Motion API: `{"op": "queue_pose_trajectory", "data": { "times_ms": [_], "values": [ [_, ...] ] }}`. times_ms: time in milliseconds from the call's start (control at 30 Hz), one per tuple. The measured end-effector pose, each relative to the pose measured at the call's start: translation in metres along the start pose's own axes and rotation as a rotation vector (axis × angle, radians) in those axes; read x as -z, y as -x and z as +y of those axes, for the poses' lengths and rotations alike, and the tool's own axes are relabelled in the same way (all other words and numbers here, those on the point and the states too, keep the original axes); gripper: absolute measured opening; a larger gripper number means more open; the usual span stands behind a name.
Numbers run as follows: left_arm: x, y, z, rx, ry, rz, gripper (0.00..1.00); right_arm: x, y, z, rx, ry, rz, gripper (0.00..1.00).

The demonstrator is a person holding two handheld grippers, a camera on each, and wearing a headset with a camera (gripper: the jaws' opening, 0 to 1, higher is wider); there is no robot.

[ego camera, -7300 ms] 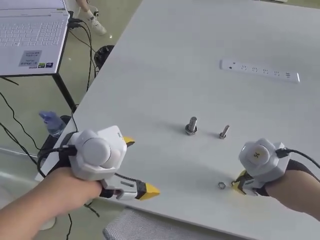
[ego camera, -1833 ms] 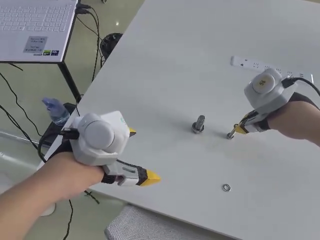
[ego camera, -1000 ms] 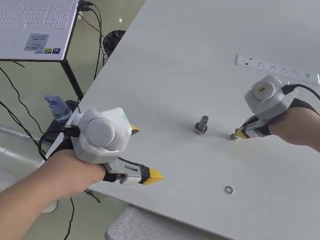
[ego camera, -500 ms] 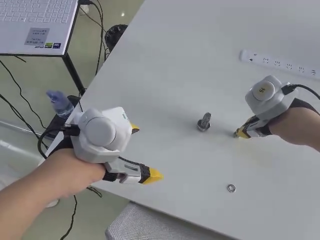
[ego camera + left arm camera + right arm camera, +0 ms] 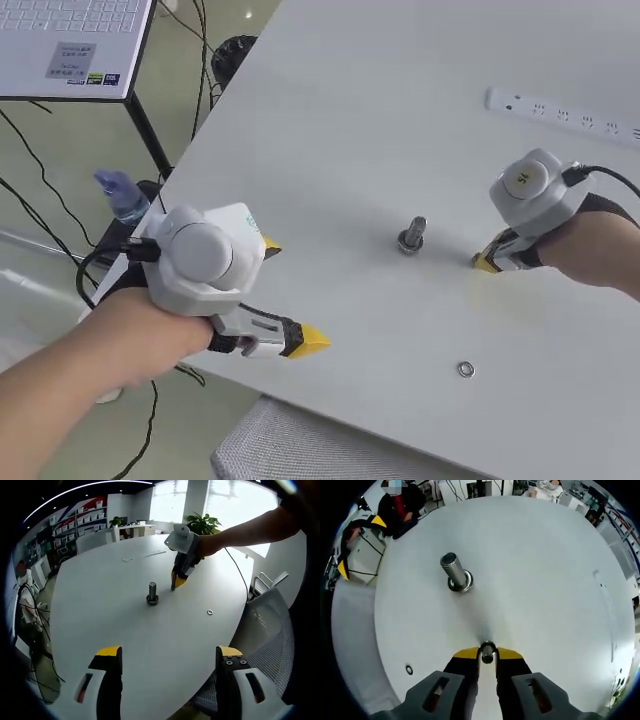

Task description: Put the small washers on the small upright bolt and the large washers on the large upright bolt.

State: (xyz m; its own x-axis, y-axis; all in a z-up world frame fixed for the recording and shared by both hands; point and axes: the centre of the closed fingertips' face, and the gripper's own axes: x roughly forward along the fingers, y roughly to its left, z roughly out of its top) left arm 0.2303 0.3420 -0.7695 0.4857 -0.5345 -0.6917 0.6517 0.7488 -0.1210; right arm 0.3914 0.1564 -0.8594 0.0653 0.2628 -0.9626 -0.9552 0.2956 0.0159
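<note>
The large upright bolt stands mid-table with a metal ring at its base. Just right of it, my right gripper points down over the small bolt. Its yellow jaws are shut on what looks like a small washer at the bolt's top. One loose washer lies nearer the front edge. My left gripper hovers open and empty at the table's front left edge.
A white power strip lies at the far right of the white table. A laptop, a water bottle and cables sit off the left edge. A grey mesh chair stands at the front edge.
The right gripper went from the washers near the front edge to the small bolt and has stayed over it, sinking slightly. One washer stays on the table. The left gripper barely moved.
</note>
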Motion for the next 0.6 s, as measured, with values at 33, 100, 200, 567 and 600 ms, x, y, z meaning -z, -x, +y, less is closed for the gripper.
{"op": "queue_pose_trajectory", "data": {
  "times_ms": [33,100,200,567,600],
  "values": [
    [0.0000,-0.0001,0.0002,0.000,0.002,0.000,0.76,0.0001,-0.0002,0.0001,-0.001,0.001,0.000,0.12],
    [0.0000,-0.0002,0.0010,-0.001,0.001,0.002,0.76,-0.0005,-0.0004,-0.0002,0.001,-0.002,-0.003,0.12],
    [0.0000,-0.0014,0.0031,-0.001,-0.008,0.008,0.76,-0.0007,-0.0003,-0.0005,0.000,-0.004,-0.002,0.12],
    [0.0010,-0.0022,0.0040,0.004,-0.011,0.014,0.75,-0.0009,0.0001,-0.0010,0.001,-0.001,-0.001,0.12],
    [0.0011,-0.0021,0.0044,0.004,-0.011,0.014,0.75,-0.0009,0.0001,-0.0010,0.001,0.001,0.000,0.12]
  ]
}}
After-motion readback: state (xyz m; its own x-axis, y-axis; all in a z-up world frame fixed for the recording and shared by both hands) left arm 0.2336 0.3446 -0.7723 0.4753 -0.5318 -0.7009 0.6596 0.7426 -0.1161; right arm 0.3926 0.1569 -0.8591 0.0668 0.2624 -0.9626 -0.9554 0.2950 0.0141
